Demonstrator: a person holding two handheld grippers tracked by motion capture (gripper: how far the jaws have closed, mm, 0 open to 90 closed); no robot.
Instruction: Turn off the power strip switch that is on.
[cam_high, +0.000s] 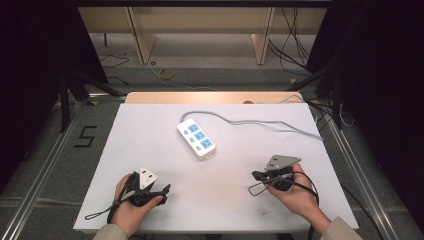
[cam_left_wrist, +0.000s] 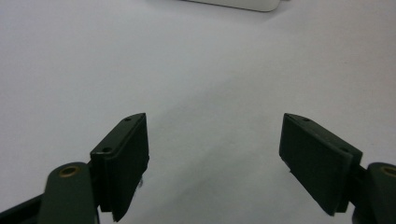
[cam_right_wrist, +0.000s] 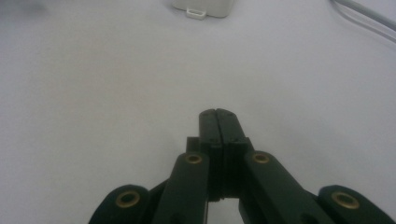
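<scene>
— Where the white rectangular table top (cam_high: 150, 150) carries anything, what is item one?
— Item one: a white plastic power strip (cam_high: 196, 138) with blue socket faces, lying flat and slantwise a little behind the middle of the table top. A grey cable (cam_high: 260, 121) leaves its far end and runs off toward the right edge.

— Item two?
— Left gripper (cam_high: 159, 190), black, two-jawed, held in the person's left hand (cam_high: 131, 202) near the front left of the table top. A grey three-cornered plate (cam_high: 146, 176) sits on top of it. In the left gripper view its jaws stand spread wide, with bare white surface between them and nothing held. The power strip's edge (cam_left_wrist: 233, 3) shows at the top of that view, well apart from the jaws.

— Item three?
— Right gripper (cam_high: 255, 175), black, same make, held in the right hand (cam_high: 295, 192) near the front right, pointing toward the table's middle. In the right gripper view its jaws are pressed flat together, pinching nothing. The near end of the power strip (cam_right_wrist: 203, 8) sits ahead of them at the top of that view, well apart.

— Contact with the strip?
— Neither gripper touches it.

— Surroundings?
— Grey floor (cam_high: 45, 145) around the table, with a black numeral five (cam_high: 85, 136) marked to the left.
</scene>
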